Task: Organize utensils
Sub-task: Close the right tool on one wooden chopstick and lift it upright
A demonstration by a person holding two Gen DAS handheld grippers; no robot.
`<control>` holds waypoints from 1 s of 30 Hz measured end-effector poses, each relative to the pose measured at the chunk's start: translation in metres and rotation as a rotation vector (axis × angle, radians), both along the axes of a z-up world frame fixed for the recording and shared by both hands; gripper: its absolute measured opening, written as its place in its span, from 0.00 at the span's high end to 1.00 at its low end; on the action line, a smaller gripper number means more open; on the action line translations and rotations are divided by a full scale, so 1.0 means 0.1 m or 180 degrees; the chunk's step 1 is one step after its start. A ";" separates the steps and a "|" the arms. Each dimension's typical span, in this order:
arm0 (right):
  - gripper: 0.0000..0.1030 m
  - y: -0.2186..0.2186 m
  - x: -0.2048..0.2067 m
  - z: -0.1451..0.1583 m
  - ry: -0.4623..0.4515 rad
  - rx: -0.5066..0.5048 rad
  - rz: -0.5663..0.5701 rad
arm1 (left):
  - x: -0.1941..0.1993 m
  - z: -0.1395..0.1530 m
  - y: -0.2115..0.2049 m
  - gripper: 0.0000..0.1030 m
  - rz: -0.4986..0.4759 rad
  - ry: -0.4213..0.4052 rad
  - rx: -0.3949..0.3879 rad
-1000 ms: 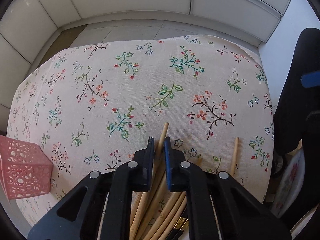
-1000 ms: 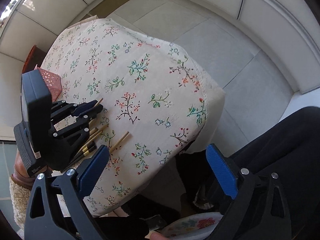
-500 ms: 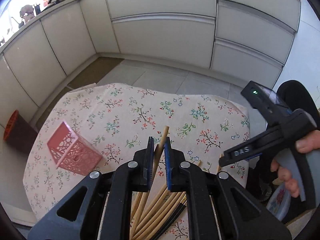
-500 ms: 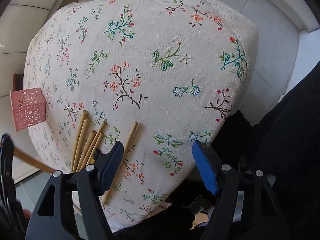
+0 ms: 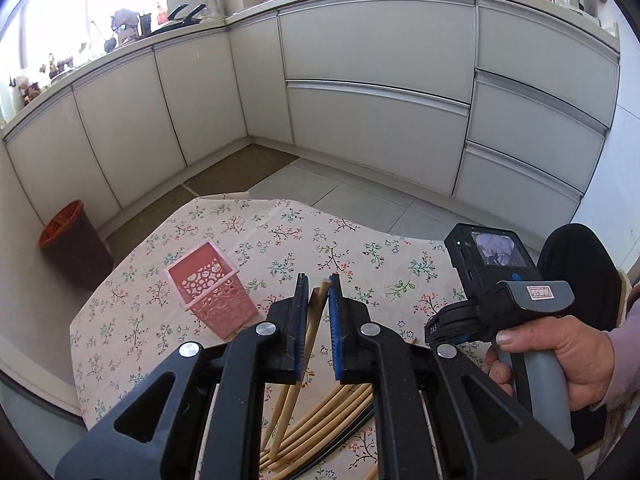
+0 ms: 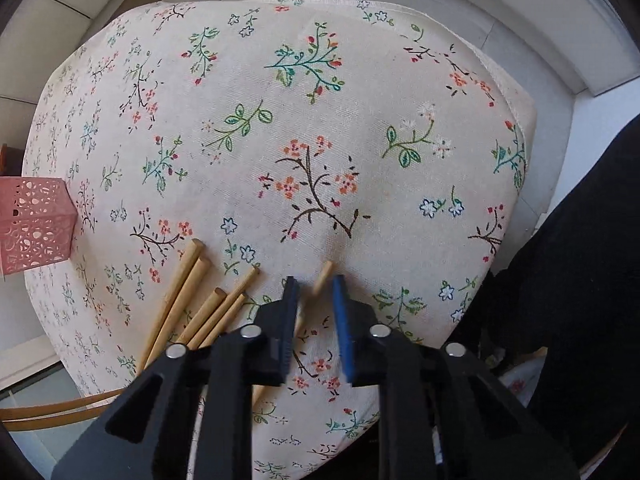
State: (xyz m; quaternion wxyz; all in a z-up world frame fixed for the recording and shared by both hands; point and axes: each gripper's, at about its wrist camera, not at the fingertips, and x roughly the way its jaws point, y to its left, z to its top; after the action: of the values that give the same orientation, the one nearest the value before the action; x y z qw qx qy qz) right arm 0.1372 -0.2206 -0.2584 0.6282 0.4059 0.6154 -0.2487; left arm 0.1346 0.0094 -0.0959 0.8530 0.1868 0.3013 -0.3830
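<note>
My left gripper (image 5: pixel 318 286) is shut on a pair of wooden chopsticks (image 5: pixel 306 344) and holds them raised above the floral tablecloth (image 5: pixel 280 248). A pink perforated holder (image 5: pixel 210 294) stands on the table just left of the gripper's tips; it also shows in the right wrist view (image 6: pixel 34 226). More chopsticks (image 5: pixel 328 416) lie on the cloth under the left gripper. My right gripper (image 6: pixel 316 288) is low over the table, its jaws narrowed around a single chopstick (image 6: pixel 323 274) that lies on the cloth. Several other chopsticks (image 6: pixel 196 304) lie to its left.
The right gripper's body and the hand holding it (image 5: pixel 532 328) are at the right in the left wrist view. White cabinets (image 5: pixel 360 100) line the room beyond the table. A brown bin (image 5: pixel 74 240) stands on the floor at the left. The table's edge (image 6: pixel 516 92) is near the right.
My left gripper has lifted and tilted up with its chopsticks, bringing the pink holder close in front. My right gripper has come down over the single chopstick and its jaws have narrowed.
</note>
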 end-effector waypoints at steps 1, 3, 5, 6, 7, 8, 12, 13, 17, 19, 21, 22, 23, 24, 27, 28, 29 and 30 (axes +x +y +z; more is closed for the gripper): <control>0.89 -0.02 0.03 0.00 -0.0025 0.0062 -0.0044 | -0.01 0.01 0.03 0.91 0.0016 0.0006 -0.0021; 0.92 -0.09 0.04 0.00 -0.0128 0.0198 -0.0113 | 0.00 0.04 0.08 0.91 0.0078 0.0020 -0.0072; 0.94 -0.15 0.03 0.01 -0.0230 0.0320 -0.0124 | 0.01 0.06 0.15 0.91 0.0141 0.0050 -0.0133; 0.94 -0.17 0.02 0.04 -0.0284 0.0367 -0.0130 | 0.01 0.07 0.18 0.91 0.0178 0.0068 -0.0171; 0.95 -0.22 0.00 0.06 -0.0339 0.0398 -0.0115 | 0.01 0.08 0.21 0.91 0.0211 0.0087 -0.0204; 0.95 -0.22 -0.01 0.11 -0.0418 0.0412 -0.0075 | 0.01 0.09 0.24 0.91 0.0248 0.0115 -0.0249; 0.95 -0.24 -0.02 0.39 -0.0864 0.0308 0.0202 | -0.02 0.11 0.33 0.90 0.0366 0.0172 -0.0395; 0.95 -0.23 -0.05 0.44 -0.0953 0.0285 0.0268 | -0.03 0.11 0.35 0.90 0.0391 0.0174 -0.0420; 0.95 -0.25 -0.10 0.79 -0.1376 0.0137 0.0596 | -0.05 0.15 0.47 0.90 0.0564 0.0181 -0.0549; 0.95 -0.20 -0.16 0.98 -0.1571 0.0038 0.0786 | -0.04 0.18 0.55 0.90 0.0659 0.0205 -0.0619; 0.95 -0.15 -0.21 1.16 -0.1757 -0.0043 0.0947 | -0.03 0.21 0.63 0.90 0.0764 0.0227 -0.0691; 0.95 -0.11 -0.20 1.23 -0.1836 -0.0076 0.1016 | -0.02 0.21 0.66 0.90 0.0807 0.0233 -0.0717; 0.95 -0.10 -0.24 1.30 -0.1905 -0.0097 0.1076 | -0.02 0.22 0.70 0.90 0.0850 0.0244 -0.0741; 0.95 -0.12 -0.30 1.38 -0.1974 -0.0107 0.1141 | -0.03 0.24 0.72 0.90 0.0889 0.0246 -0.0751; 0.95 -0.03 -0.31 1.55 -0.2139 -0.0123 0.1282 | -0.04 0.27 0.79 0.90 0.1002 0.0240 -0.0758; 0.95 0.00 -0.31 1.60 -0.2181 -0.0115 0.1327 | -0.05 0.28 0.80 0.90 0.1041 0.0237 -0.0752; 0.95 0.02 -0.30 1.62 -0.2210 -0.0105 0.1347 | -0.06 0.30 0.83 0.90 0.1064 0.0247 -0.0764; 0.95 0.04 -0.30 1.65 -0.2245 -0.0085 0.1371 | -0.06 0.31 0.85 0.90 0.1077 0.0266 -0.0783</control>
State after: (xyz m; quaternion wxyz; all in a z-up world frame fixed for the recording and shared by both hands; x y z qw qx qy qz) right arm 0.1071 -0.2169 -0.0933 0.8435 0.3199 0.4300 0.0348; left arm 0.1286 0.0941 -0.0652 0.9083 0.0119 0.3145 -0.2757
